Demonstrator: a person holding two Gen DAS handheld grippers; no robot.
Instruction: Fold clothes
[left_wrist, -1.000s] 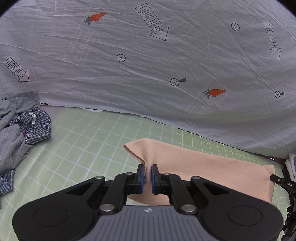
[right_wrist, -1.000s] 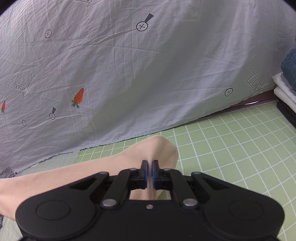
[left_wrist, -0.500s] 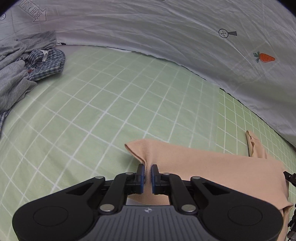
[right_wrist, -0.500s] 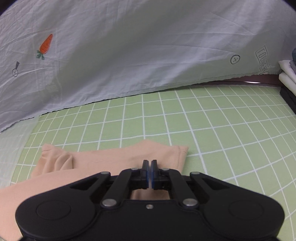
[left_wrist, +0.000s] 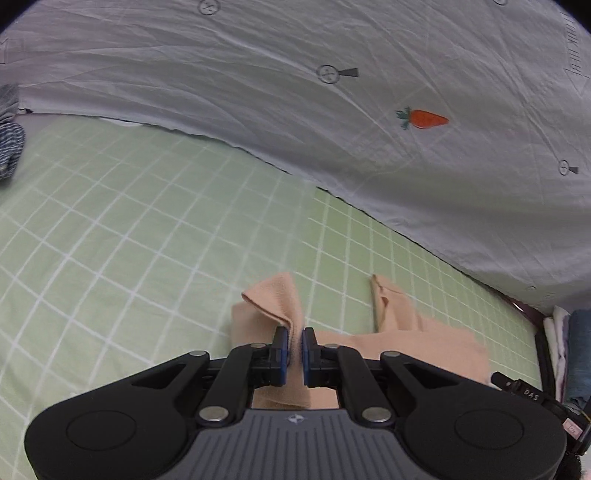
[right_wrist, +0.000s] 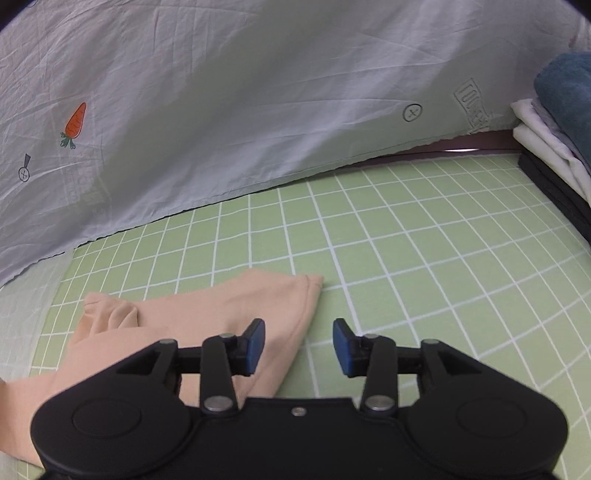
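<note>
Peach garment (right_wrist: 221, 314) lying on green grid mat (right_wrist: 406, 258); left gripper (left_wrist: 294, 345) pinching bunched corner, right gripper (right_wrist: 298, 345) gaping wide, holding nothing. Risk: one-sided pull dragging, skewing fold.

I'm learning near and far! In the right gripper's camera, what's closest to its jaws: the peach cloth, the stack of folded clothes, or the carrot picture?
1. Peach cloth: under its left side.
2. Stack of folded clothes: far right.
3. Carrot picture: far left, on the hanging sheet.
</note>
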